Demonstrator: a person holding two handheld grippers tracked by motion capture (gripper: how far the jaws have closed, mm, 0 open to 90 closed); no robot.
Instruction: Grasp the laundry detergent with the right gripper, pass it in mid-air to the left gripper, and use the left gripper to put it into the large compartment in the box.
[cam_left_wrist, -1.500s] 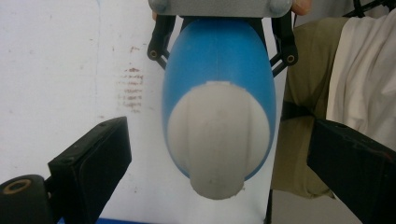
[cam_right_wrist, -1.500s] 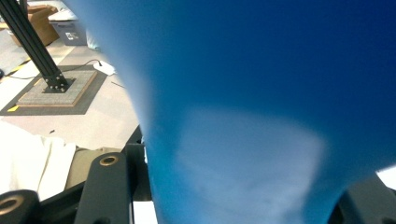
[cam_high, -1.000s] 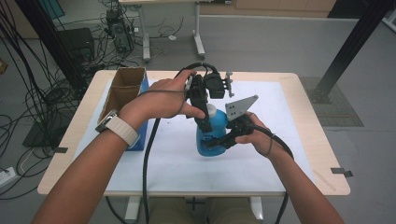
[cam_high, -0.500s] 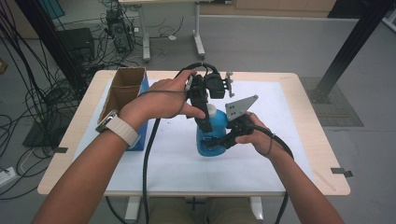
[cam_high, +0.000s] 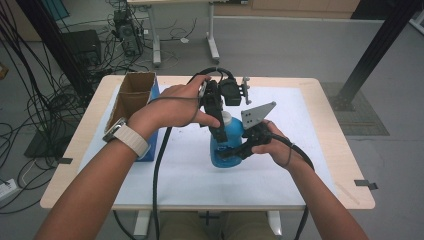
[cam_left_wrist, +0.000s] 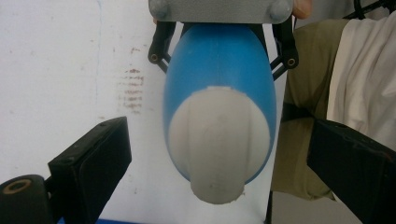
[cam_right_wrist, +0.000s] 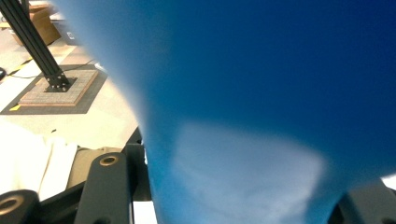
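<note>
Bench: white sheet (cam_high: 175, 170), centre frame.
Right claw (cam_high: 235, 151): we've clamped the blue bottle (cam_high: 224, 145).
Left claw (cam_left_wrist: 219, 177): open, straddling white cap (cam_left_wrist: 219, 144).
Left to do: grip cap, unscrew.

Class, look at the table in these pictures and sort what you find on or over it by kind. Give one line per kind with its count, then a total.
Blue bottle with a white cap: 1
Cardboard box: 1
White table cover: 1
Hand-held grippers: 2, the left gripper above the bottle, fingers open, and the right gripper, clamped on the bottle's body
Total: 5
</note>
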